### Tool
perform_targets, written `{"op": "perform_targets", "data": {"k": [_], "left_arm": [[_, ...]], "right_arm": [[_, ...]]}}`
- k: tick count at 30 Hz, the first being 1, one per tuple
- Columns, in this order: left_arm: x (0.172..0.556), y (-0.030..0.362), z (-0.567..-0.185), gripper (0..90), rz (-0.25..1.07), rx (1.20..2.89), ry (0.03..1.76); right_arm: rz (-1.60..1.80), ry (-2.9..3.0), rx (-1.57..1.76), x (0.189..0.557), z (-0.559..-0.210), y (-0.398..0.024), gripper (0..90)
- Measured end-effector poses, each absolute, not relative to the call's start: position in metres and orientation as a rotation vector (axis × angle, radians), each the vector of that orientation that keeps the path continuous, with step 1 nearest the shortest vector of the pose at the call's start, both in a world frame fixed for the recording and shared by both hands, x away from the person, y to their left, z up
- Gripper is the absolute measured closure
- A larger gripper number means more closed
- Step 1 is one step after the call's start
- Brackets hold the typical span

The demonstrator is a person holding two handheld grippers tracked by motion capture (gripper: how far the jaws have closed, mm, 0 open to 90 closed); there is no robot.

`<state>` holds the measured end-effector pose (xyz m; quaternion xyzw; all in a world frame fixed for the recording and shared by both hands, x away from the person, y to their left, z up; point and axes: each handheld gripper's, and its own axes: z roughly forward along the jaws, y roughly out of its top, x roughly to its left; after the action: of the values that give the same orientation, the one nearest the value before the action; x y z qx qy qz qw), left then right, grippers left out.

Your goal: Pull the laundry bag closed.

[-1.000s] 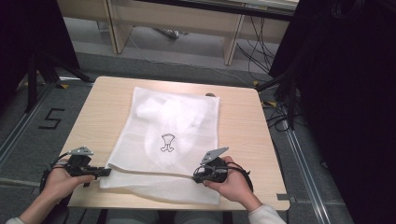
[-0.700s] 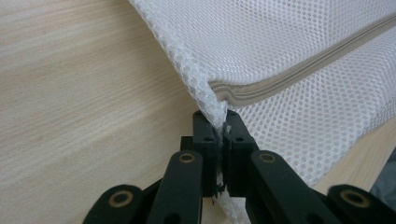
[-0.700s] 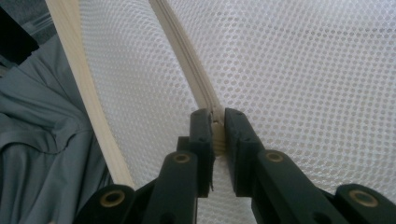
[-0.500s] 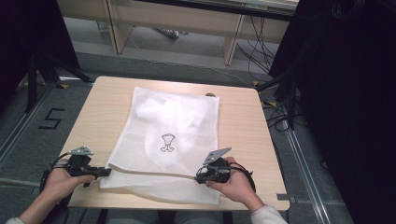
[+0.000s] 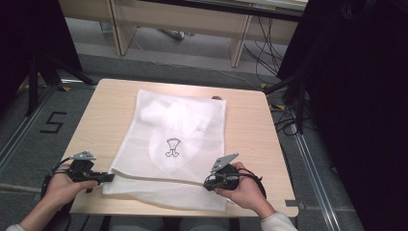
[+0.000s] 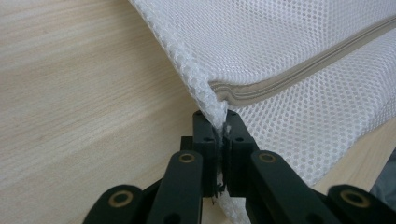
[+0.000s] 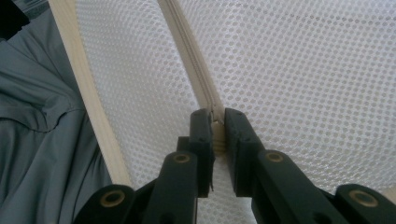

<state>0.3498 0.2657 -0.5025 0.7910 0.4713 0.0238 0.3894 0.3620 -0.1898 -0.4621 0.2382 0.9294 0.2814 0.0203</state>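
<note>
**Mesh bag gripped at both near corners**

Wooden table [image 5: 106, 103] carries a white mesh laundry bag [image 5: 178, 125] lying flat at its centre. We find the left gripper [image 5: 107, 177] clamped on the bag's near-left corner, and the right gripper [image 5: 208, 183] closed on the zipper [image 7: 191, 65] end.

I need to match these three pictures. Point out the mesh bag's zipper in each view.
High view: the zipper runs across the mesh bag near the table's near edge, between the two tongs.
Left gripper view: right of centre, slanting up to the right edge.
Right gripper view: upper middle, ending at the tongs.
Shared landmark: the white mesh.
</note>
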Motion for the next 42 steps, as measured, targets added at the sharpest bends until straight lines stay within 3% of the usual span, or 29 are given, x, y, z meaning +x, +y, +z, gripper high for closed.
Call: {"op": "perform_targets", "data": {"k": [42], "left_arm": [[0.35, 0.267, -0.502, 85.5, 0.058, 2.014, 1.197]], "right_arm": [[0.736, 2.898, 0.791, 0.36, -0.467, -0.224, 82.8]]}}
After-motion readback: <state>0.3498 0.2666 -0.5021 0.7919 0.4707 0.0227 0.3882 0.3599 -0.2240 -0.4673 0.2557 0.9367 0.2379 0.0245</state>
